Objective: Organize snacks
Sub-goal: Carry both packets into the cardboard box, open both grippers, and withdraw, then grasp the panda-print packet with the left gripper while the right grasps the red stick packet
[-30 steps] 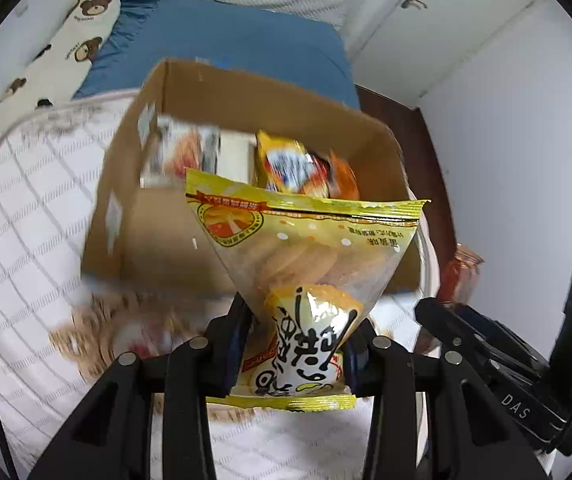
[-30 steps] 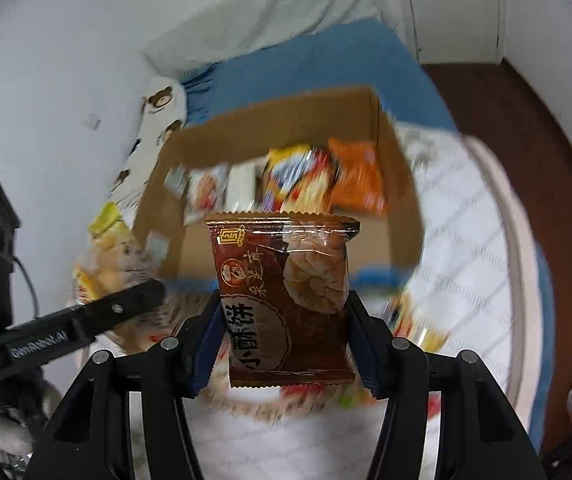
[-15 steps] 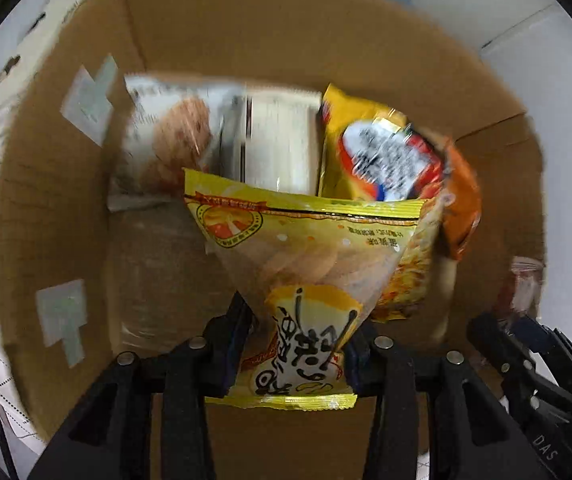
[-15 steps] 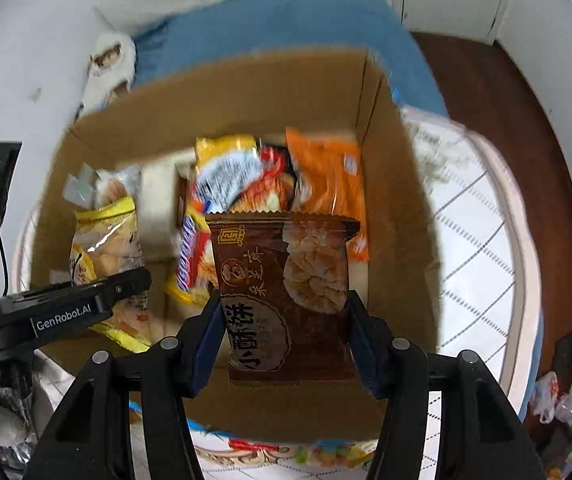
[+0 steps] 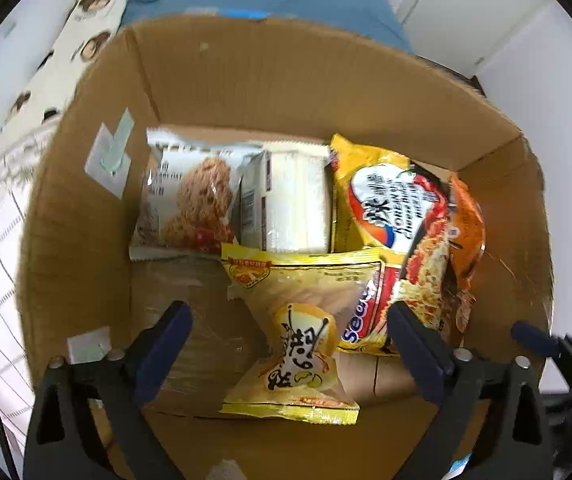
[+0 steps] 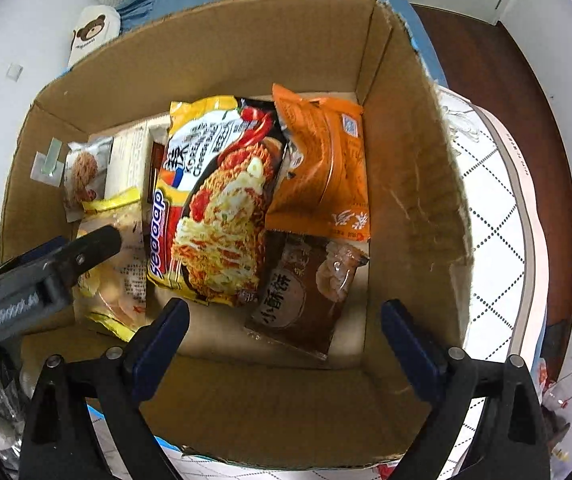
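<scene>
Both grippers are hanging over the cardboard box [image 6: 406, 184], fingers spreading wide and gripping nothing. The left gripper [image 5: 288, 330] is opening around the yellow packet [image 5: 298, 340], which is lying loose on the box floor; the right gripper [image 6: 281, 328] is opening above the brown pastry packet [image 6: 306, 292], also lying inside. Lifting out carelessly, a finger could be snagging a wrapper and dragging it back up. Six packets are showing: yellow, brown, noodle pack [image 6: 221, 204], orange bag [image 6: 326, 168], cookie packet [image 5: 189, 200], white packet [image 5: 298, 200].

Left gripper [image 5: 288, 328] and right gripper [image 6: 283, 320] pointing downward (side by side); fingers opening, gripping nothing
</scene>
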Available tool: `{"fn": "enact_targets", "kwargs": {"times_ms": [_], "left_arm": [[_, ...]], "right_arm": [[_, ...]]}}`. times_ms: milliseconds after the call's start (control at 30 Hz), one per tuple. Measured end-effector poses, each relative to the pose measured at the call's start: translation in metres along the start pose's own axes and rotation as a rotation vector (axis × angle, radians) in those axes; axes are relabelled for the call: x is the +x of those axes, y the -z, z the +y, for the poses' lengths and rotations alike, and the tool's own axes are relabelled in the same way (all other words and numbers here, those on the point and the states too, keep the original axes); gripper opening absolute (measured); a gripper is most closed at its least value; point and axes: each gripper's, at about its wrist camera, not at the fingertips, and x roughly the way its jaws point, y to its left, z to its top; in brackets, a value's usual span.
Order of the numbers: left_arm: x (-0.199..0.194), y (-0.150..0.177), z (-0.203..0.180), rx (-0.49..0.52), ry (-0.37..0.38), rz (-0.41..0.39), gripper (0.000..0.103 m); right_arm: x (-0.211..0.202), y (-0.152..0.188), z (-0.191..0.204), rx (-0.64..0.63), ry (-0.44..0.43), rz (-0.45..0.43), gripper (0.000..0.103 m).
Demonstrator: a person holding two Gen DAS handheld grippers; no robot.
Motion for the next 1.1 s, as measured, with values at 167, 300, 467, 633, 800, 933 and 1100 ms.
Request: {"fn": "enact_targets", "kwargs": {"times_ms": [167,300,467,633,800,933,1100], "left_arm": [[-0.022,0.008,-0.002,0.037,-0.014,-0.053,0.102],[-0.047,0.020,-0.003,0.043,-0.036,-0.123,0.102],[-0.082,0.042,-0.003,0.047,-0.050,-0.219,0.102],[-0.109,0.061,-0.003,0.040,-0.029,-0.269,0.102],[-0.125,0.086,-0.001,0.020,-0.051,-0.296,0.102],[-0.117,0.120,0.025,-0.098,-0.022,-0.242,0.102],[-0.051,0.160,0.066,-0.350,0.144,0.006,0.100]], "right_arm": [[-0.021,-0.004,-0.001,0.012,-0.002,-0.055,0.098],[-0.040,0.006,-0.001,0.003,0.013,-0.115,0.098],[-0.071,0.028,0.002,-0.003,0.016,-0.193,0.098],[-0.097,0.047,0.012,-0.009,-0.007,-0.255,0.098],[-0.120,0.071,0.015,0.006,-0.067,-0.295,0.098],[-0.119,0.106,0.016,0.026,-0.119,-0.315,0.098],[-0.073,0.142,0.014,0.052,-0.153,-0.239,0.074]]}}
